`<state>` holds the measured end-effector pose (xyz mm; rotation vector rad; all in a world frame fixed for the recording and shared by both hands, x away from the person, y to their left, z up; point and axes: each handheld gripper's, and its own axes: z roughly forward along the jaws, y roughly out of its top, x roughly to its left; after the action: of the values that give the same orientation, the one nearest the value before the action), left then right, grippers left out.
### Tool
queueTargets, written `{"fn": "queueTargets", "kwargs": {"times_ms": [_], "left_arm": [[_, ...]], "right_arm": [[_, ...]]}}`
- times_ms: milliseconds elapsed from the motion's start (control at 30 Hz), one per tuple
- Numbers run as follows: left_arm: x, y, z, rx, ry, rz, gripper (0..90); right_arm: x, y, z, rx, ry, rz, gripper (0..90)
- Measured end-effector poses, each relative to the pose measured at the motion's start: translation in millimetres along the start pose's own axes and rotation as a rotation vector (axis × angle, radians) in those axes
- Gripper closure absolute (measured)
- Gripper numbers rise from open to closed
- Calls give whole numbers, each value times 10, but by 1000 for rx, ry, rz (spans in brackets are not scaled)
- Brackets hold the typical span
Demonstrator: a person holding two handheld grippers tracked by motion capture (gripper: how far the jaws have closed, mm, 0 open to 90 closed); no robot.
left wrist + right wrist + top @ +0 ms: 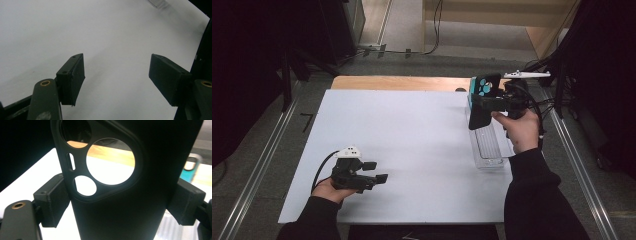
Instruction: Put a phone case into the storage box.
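Note:
My right gripper (486,103) is shut on a black phone case (478,116), held upright above the far right of the white table top (412,135). In the right gripper view the black phone case (120,220) stands between the two pads (53,200), and the table shows through its camera cutouts. A teal phone case (470,98) sits just behind the black one; the teal phone case (191,168) appears farther off in the right gripper view. My left gripper (379,172) rests low at the near left, open, with nothing between its fingers (72,77).
A clear plastic tray (488,147) lies on the table under and in front of the right hand; a corner of the clear tray (156,3) shows in the left gripper view. A wooden edge (397,82) runs along the far side. Metal rails flank the table.

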<state>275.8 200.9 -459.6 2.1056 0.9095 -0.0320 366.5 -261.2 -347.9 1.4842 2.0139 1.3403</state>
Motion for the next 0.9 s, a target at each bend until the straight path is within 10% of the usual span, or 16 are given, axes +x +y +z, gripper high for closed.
{"fn": "queueTargets", "kwargs": {"times_ms": [900], "left_arm": [[-9, -7, 3, -1, -3, -4, 290]], "right_arm": [[-522, -72, 476, 6, -156, 65, 132]]}}
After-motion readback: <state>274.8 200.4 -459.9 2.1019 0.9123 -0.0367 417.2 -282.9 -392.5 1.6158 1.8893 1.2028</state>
